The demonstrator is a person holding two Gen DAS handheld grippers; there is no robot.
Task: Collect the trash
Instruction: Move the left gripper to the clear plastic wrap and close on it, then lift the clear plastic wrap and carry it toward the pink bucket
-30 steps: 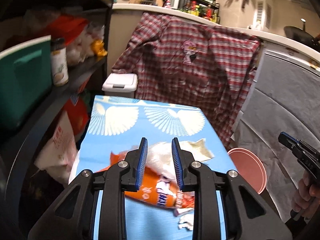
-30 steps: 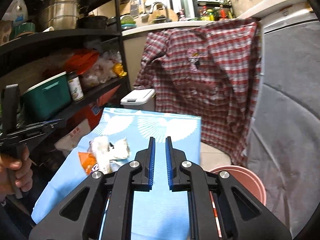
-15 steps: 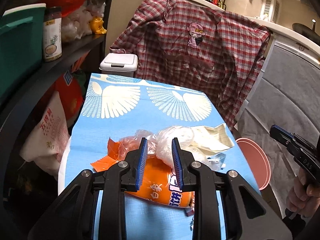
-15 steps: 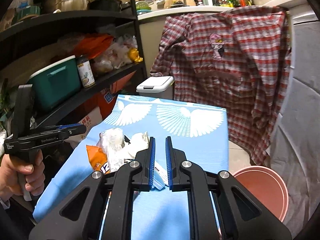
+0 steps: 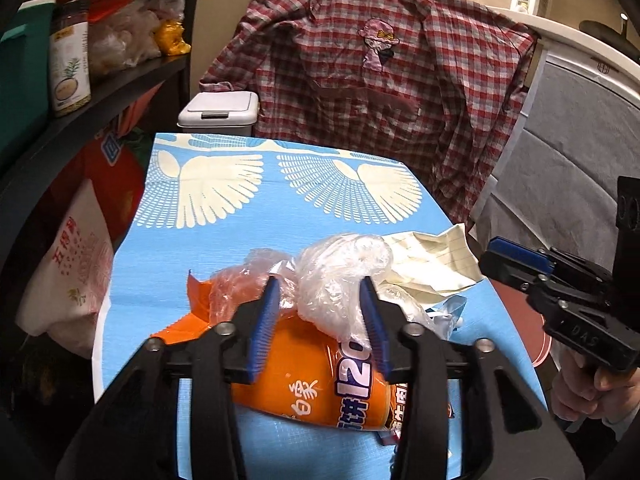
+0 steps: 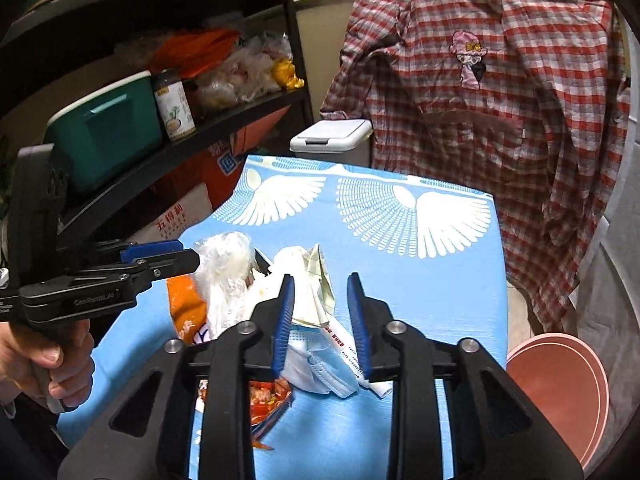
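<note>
Between the spread fingers of the left gripper (image 5: 322, 320) sits a crumpled clear plastic bag (image 5: 340, 276), resting on an orange snack packet (image 5: 304, 376) just below the tips; the jaws stand wide apart and grip nothing, though the bag seems to brush the right pad; beyond and to the right of that claw lies a creased sheet of lined paper (image 5: 436, 256); the right gripper (image 6: 322, 320) is likewise open and empty, with a blue face mask (image 6: 316, 360) and a printed paper strip (image 6: 344, 344) lying between and just under its fingers; all the litter lies heaped on the blue cloth-covered table (image 6: 420, 292), so nothing looks collected yet; to the right of the right claw, off the table edge, waits a pink bucket (image 6: 560, 384), probably the receptacle, its inside not visible; every piece remains to be picked up and dropped.
</note>
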